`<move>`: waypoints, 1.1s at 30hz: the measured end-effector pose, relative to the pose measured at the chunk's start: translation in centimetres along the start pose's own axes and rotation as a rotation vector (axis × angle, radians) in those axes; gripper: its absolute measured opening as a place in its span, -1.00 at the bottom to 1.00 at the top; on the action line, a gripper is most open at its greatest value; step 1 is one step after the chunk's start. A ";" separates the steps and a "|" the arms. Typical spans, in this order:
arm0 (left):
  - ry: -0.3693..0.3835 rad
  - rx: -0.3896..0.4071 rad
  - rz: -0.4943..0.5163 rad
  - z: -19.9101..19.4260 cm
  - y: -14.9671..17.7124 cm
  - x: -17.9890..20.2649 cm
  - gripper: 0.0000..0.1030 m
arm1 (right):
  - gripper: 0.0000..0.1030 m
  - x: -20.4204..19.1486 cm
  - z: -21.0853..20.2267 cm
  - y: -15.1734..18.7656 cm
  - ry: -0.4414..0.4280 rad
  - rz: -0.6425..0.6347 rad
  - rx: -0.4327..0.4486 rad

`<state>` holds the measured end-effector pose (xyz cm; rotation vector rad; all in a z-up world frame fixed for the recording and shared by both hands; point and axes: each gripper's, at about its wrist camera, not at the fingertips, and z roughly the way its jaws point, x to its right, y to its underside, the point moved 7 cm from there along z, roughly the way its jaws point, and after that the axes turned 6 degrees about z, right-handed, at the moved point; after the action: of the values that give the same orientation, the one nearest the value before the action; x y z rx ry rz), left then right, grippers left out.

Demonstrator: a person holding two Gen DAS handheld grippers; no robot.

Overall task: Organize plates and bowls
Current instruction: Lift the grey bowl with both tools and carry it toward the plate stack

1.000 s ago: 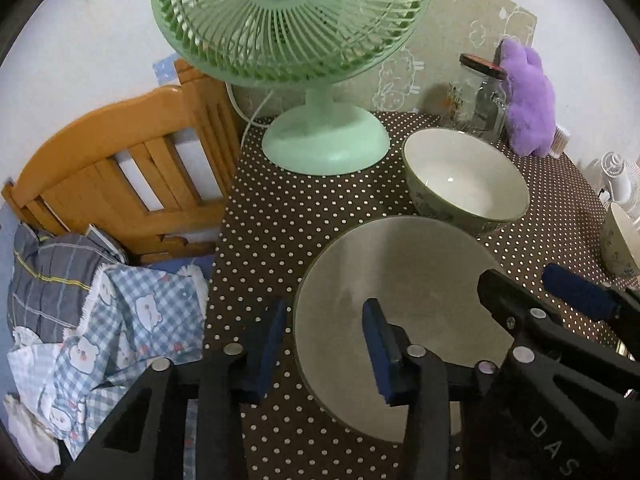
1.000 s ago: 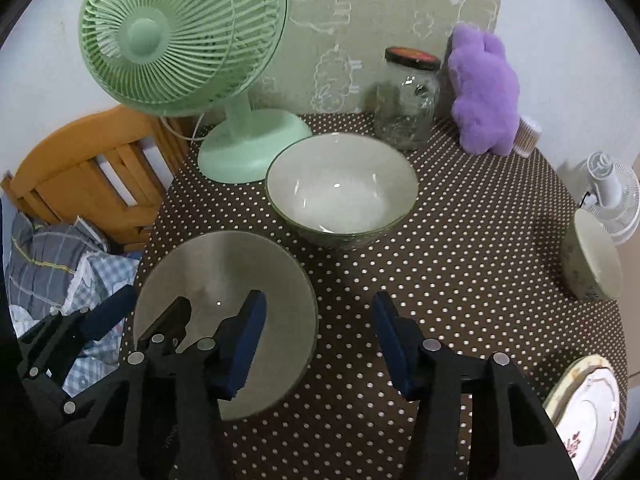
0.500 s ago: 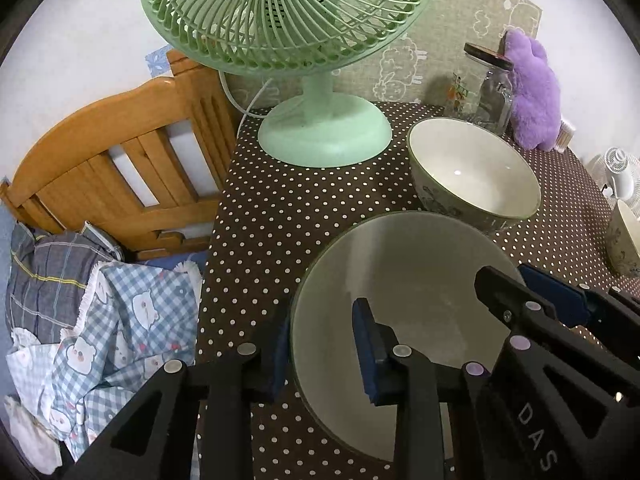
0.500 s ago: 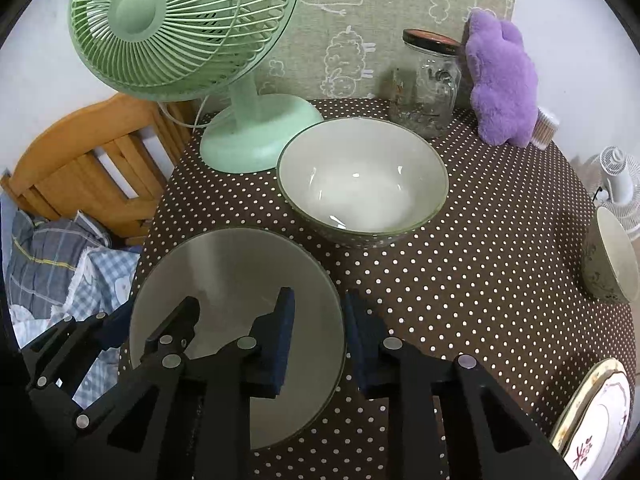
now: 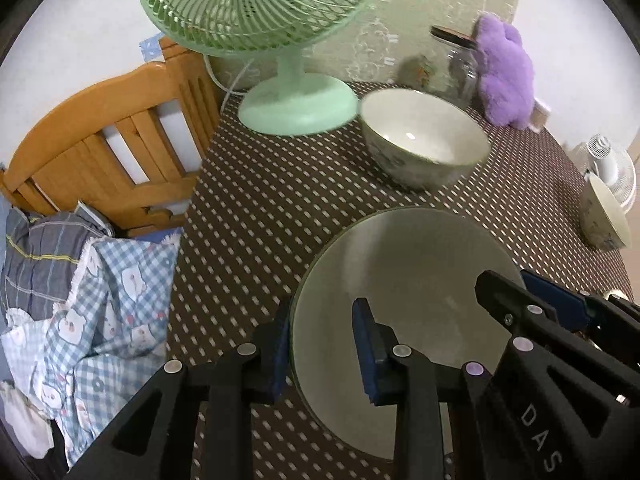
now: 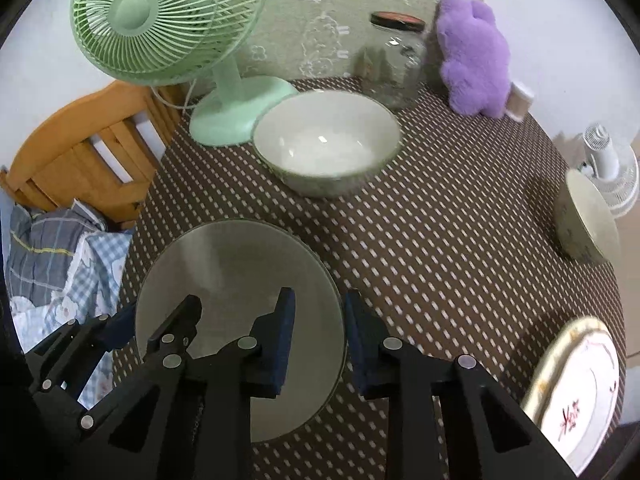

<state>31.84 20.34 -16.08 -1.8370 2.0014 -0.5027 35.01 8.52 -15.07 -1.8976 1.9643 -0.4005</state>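
The large pale bowl [image 5: 404, 280] sat near the front left edge of the polka-dot desk [image 6: 440, 232], and both grippers had it by the rim. The left gripper [image 5: 320, 344] had just closed its jaws over the bowl's left rim, one pad outside the wall and one inside, pinching it. The right gripper [image 6: 318, 336] had likewise just closed its jaws on the right rim and pinched it.

To do this step well, the two hands would likely need to rise together and stay level, since a rim pinch on glazed ware can slip if one side leads. The probable goal was the white bowl [image 6: 326, 148] standing farther back beside the green fan [image 6: 168, 24]; nesting would call for a straight, slow descent, keeping the fan's base clear.

The right wrist view alone showed a patterned plate [image 6: 576, 392] at the desk's front right edge. Both views showed a small bowl [image 6: 584, 224] at the right edge, the glass jar [image 6: 394, 60] and the purple plush toy [image 6: 472, 56]. The left wrist view showed more of the wooden chair [image 5: 104, 136] and the checked cloth [image 5: 100, 312] beside the desk.
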 end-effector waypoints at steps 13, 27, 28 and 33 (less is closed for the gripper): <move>0.030 -0.003 0.036 -3.8 3.0 5.2 -0.46 | -0.44 5.2 -4.7 3.9 0.027 0.044 0.004; 0.067 -0.031 0.082 -5.8 6.4 10.1 -0.46 | -0.44 10.5 -7.8 8.4 0.063 0.091 -0.003; 0.068 -0.033 0.084 -5.8 6.6 10.4 -0.46 | -0.44 10.7 -7.8 8.6 0.065 0.094 -0.005; 0.073 -0.047 0.086 -5.4 7.2 11.5 -0.46 | -0.44 12.1 -7.4 9.3 0.070 0.111 -0.020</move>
<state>22.03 9.54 -15.43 -1.7745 2.1473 -0.5089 23.16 -3.50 -13.64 -1.7986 2.1155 -0.4221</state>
